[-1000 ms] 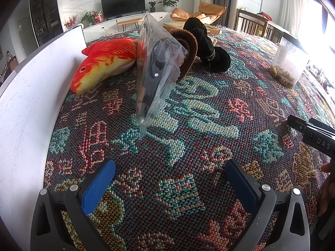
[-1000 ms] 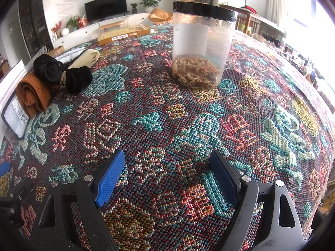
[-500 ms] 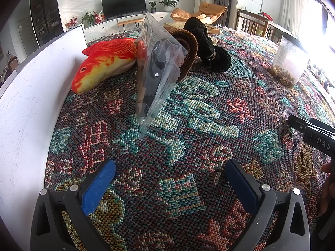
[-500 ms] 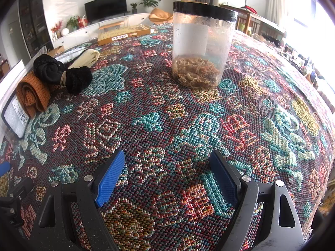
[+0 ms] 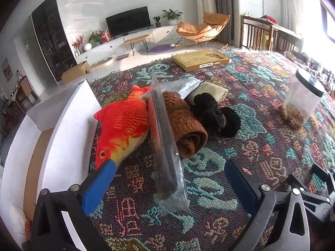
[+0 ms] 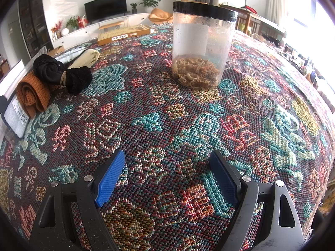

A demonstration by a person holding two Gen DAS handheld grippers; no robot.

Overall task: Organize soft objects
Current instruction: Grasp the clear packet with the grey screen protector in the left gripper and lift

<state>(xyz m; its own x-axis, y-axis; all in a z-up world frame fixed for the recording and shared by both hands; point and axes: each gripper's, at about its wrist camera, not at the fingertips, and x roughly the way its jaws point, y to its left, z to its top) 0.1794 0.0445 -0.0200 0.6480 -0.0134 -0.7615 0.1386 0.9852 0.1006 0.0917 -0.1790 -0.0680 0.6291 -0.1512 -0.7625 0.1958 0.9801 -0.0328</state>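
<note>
Left wrist view: set low over the patterned tablecloth (image 5: 261, 146), facing the far left of the table and the white bin (image 5: 62, 138). The plastic-bagged item (image 5: 165, 146) stands close before the lens.

Right wrist view: set low over the same cloth, further right, facing the lidded clear jar (image 6: 202, 46) at near range.

Shared by both: jar, brown rolled cloth (image 6: 31, 96), black bundle (image 6: 62, 73), flat yellow box (image 6: 123, 34), television (image 6: 105, 6).

The left gripper (image 5: 169, 179) went up and moved closer to the clear bag (image 5: 165, 146) and the toy fish (image 5: 121, 129).
</note>
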